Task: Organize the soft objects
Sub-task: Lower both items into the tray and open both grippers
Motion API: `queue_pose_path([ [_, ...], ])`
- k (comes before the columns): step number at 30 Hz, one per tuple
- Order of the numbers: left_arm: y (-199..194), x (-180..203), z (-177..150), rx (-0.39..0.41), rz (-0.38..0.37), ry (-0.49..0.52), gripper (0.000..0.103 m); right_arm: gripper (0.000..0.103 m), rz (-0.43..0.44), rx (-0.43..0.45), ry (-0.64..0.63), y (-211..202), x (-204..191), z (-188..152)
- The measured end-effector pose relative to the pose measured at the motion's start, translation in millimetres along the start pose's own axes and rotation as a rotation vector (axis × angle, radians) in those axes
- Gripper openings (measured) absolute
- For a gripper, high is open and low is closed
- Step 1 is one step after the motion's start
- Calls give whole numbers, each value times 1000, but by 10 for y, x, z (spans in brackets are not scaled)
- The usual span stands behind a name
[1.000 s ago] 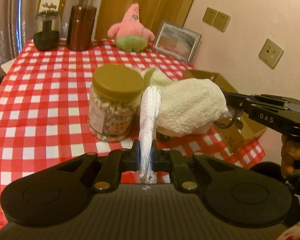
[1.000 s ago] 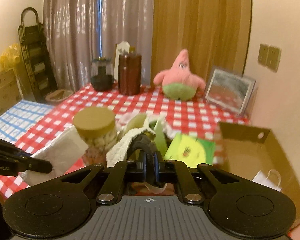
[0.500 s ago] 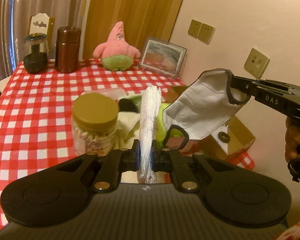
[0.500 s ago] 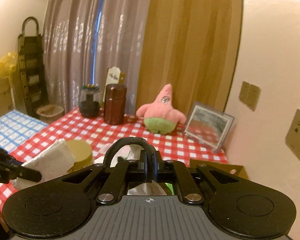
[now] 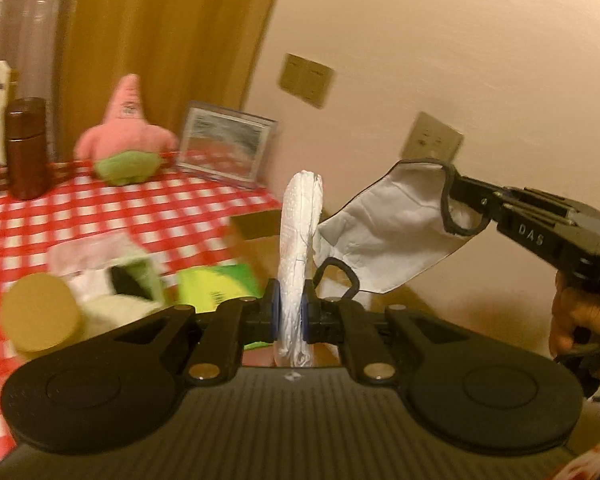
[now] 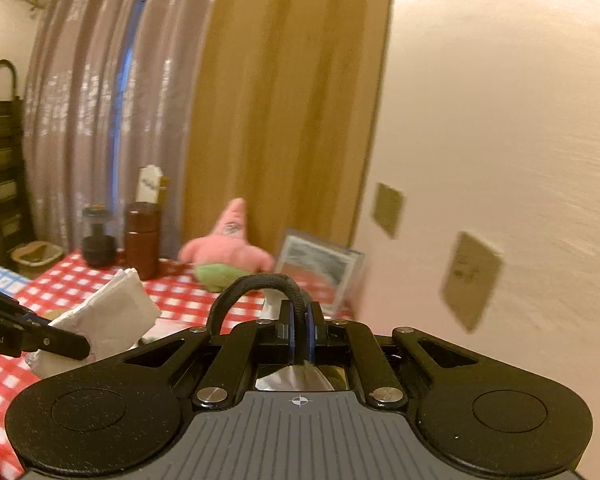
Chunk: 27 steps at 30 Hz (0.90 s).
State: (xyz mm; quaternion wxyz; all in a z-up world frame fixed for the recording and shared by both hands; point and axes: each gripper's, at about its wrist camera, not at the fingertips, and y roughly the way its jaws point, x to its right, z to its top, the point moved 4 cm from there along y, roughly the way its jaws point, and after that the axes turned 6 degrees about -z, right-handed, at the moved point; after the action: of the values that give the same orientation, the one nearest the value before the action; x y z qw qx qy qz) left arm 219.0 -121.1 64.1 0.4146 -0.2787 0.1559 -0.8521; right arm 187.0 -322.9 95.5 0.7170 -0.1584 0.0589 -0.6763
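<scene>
Checked table (image 5: 100, 208): one plush (image 5: 126, 136), perhaps two jars (image 5: 26, 148).

- A table under a red-and-white checked cloth (image 5: 148, 216) fills the left of the left wrist view.
- A brown canister (image 5: 27, 148) stands upright at the far left edge — in the right wrist view (image 6: 142, 238) it is just beside a dark glass jar (image 6: 97, 236).
- A picture frame (image 5: 226, 145) leans near the wall, centre of the frame.
- A jar with a tan lid (image 5: 40, 316) sits at lower left, blurred.
- Wall sockets (image 5: 307, 80) — upper centre, on the cream wall.
- Curtains (image 6: 100, 92) hang at upper left.
</scene>
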Motion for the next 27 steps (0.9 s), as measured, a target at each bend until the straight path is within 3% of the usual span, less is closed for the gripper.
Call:
queue_pose_path([
  [7,741,307,14,-63,-78,-11,9,6,-82,-52,23,201,445,-326],
  [14,1377,464,5,-104,-101,-19,9,6,-120,-90,42,387,738,-607],
  [17,1619,491,-8,-113,-80,-3,20,6,-129,-108,40,490,792,-709],
  [18,1681,492,-22,-117,-67,7,29,6,-132,-116,41,518,809,-747],
  [27,1633,320,-164,-143,-8,6,37,6,-103,-199,66,684,846,-1132],
])
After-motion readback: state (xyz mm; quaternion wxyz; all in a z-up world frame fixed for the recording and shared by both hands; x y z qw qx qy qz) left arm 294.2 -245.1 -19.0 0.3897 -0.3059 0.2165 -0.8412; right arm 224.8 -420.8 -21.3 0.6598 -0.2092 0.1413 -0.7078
